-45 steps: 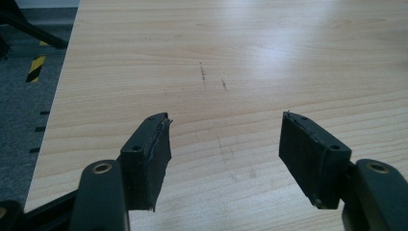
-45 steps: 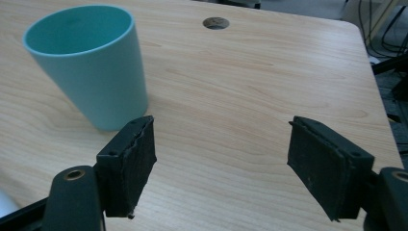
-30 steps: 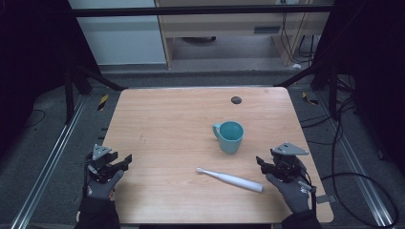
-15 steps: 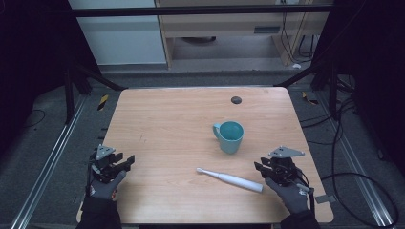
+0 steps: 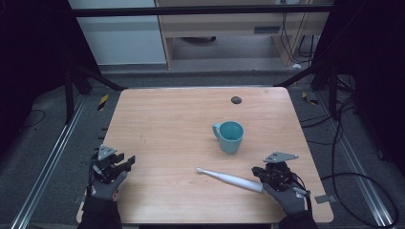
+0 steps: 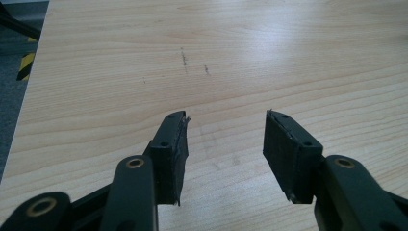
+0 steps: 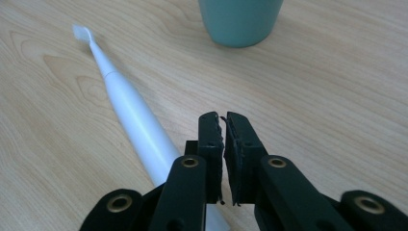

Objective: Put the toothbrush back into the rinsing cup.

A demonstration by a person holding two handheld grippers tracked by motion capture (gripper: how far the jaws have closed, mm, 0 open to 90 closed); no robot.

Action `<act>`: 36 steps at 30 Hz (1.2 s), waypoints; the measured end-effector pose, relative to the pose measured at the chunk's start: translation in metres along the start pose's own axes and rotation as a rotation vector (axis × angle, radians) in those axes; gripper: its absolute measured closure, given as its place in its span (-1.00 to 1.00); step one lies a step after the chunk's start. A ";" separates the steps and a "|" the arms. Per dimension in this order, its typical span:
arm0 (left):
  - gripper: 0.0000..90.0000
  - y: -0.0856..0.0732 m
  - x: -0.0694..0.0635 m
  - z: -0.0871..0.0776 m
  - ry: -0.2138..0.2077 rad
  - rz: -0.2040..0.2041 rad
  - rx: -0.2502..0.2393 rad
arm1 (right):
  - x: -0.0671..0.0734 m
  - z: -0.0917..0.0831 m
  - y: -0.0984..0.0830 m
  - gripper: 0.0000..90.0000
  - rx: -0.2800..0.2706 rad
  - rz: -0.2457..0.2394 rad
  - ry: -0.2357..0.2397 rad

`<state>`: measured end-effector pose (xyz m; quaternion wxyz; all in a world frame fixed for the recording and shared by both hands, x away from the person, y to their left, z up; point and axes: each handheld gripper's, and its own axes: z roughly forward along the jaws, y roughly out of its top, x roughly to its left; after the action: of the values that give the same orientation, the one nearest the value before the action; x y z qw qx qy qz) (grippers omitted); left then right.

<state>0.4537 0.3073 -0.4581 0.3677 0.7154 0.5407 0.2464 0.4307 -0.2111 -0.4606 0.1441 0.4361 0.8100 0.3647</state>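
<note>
A white electric toothbrush lies flat near the front of the wooden table, its brush head pointing left. A teal mug stands upright behind it. My right gripper sits at the toothbrush's handle end. In the right gripper view its jaws have just been closing and now stand shut with nothing between them. The toothbrush lies just to their left and the mug is ahead. My left gripper rests at the table's front left, open over bare wood.
A small dark round spot marks the table near its far edge. Black frame posts and cables stand around the table on a grey floor. A pale cabinet stands beyond the far edge.
The right gripper's jaws have closed from wide open to shut, and that hand has shifted slightly toward the toothbrush's handle end. The left gripper has kept still.
</note>
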 end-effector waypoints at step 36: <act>0.12 -0.001 -0.004 0.002 -0.008 0.026 0.012 | 0.010 0.012 -0.009 1.00 0.111 -0.038 0.070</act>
<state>0.4533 0.3035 -0.4604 0.3622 0.7257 0.5312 0.2449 0.4255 -0.2004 -0.4744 0.0982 0.4148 0.8417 0.3315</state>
